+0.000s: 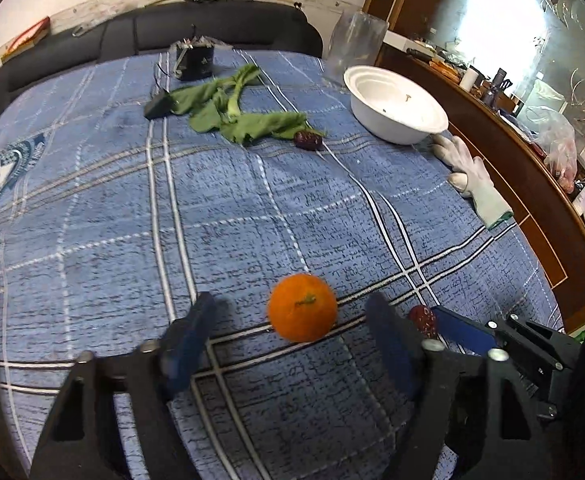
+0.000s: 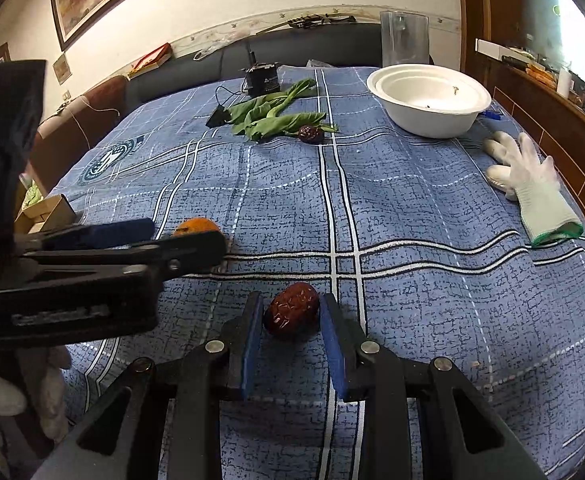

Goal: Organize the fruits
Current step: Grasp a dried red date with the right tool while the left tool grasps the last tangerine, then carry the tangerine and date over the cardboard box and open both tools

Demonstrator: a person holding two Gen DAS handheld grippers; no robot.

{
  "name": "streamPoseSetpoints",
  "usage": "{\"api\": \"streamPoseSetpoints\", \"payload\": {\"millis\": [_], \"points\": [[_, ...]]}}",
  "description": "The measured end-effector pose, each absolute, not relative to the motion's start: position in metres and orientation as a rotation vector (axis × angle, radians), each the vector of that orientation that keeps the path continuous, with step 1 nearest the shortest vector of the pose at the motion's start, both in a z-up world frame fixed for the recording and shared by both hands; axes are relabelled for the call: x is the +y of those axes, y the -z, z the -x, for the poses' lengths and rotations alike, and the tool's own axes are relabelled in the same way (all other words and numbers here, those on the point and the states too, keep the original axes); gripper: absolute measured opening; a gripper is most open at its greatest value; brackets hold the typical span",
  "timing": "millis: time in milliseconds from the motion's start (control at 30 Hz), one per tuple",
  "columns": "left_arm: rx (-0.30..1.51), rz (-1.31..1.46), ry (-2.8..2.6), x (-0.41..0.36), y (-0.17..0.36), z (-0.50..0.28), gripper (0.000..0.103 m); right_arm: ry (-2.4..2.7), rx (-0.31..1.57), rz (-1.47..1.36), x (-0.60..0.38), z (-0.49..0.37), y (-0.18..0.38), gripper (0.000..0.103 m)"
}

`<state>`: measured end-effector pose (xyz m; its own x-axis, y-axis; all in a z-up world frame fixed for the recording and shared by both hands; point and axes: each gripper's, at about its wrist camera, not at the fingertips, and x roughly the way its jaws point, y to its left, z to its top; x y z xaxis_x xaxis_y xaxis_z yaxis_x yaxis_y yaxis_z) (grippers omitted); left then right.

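The left gripper (image 1: 292,312) stands spread wide with the round orange tangerine (image 1: 303,307) between its blue pads on the blue plaid tablecloth (image 1: 252,208), not touching it. The right gripper (image 2: 292,312) is parted around a wrinkled dark-red jujube (image 2: 291,309), its pads just beside the fruit. A second dried jujube (image 2: 310,134) lies by green leafy vegetables (image 2: 272,114), near the white plastic bowl (image 2: 428,120); the cloth's round emblem (image 2: 112,158) is too blurred to read.

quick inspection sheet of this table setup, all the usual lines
surface: table under blue plaid cloth
job's things: orange between left tongs; near jujube between right tongs; far jujube by greens; white bowl at far right
clutter: white glove, black device, clear container
grippers: both open, gripping nothing
cables: thin black wire near device
surroundings: dark sofa, wood cabinet
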<state>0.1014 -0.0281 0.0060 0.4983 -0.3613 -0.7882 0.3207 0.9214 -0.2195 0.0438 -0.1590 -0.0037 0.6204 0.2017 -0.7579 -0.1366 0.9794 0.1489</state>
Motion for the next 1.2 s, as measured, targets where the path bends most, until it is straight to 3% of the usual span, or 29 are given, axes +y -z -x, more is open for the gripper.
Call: {"api": "streamPoseSetpoints", "payload": {"millis": [133,233,267,300,767,1200], "points": [[0.949,0.030,0.412,-0.033,-0.005,-0.101,0.060,-0.198,0.882,-0.078,-0.157,-0.044,0.004,0.031],[0.936,0.009,0.409,-0.036,-0.004,-0.099,0.045,-0.199,0.883,-0.074,-0.156,-0.044,0.005,0.031],[0.935,0.003,0.409,-0.037,-0.003,-0.099,0.034,-0.199,0.883,-0.072,-0.155,-0.044,0.005,0.032],[0.936,0.007,0.420,-0.037,-0.003,-0.098,0.033,-0.200,0.883,-0.069,-0.155,-0.044,0.005,0.031],[0.905,0.050,0.352,-0.007,-0.028,-0.058,0.033,-0.196,0.863,-0.075,-0.156,-0.041,0.002,0.028],[0.809,0.106,0.188,0.070,-0.068,0.007,0.033,-0.228,0.810,-0.061,-0.127,-0.011,-0.020,0.028]]}}
